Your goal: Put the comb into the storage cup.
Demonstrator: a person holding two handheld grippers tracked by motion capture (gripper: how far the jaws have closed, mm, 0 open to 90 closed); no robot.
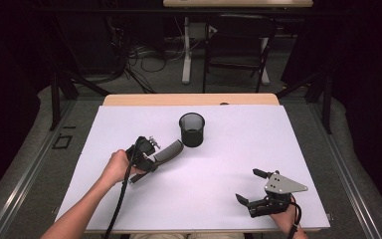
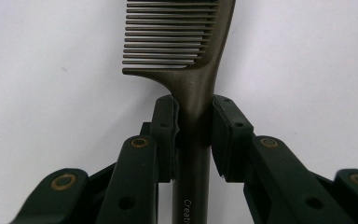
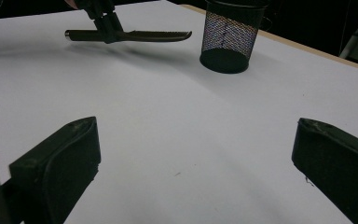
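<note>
Left gripper [image 2: 195,126] clamps the handle of a dark comb [image 2: 186,51], lifted just off the white table [image 1: 229,164] near the mesh cup [image 1: 192,129].

From above, the comb reads only as a dark curved strip, its handle covered by the gripper; the left gripper view shows the teeth plainly, though the comb's tip is cut off at the top edge and only part of the print on the handle is legible. Right gripper [image 3: 196,154] rests near the table's front edge, jaws wide with nothing between them; its view shows the comb side-on, level above its shadow, beside the cup.
</note>
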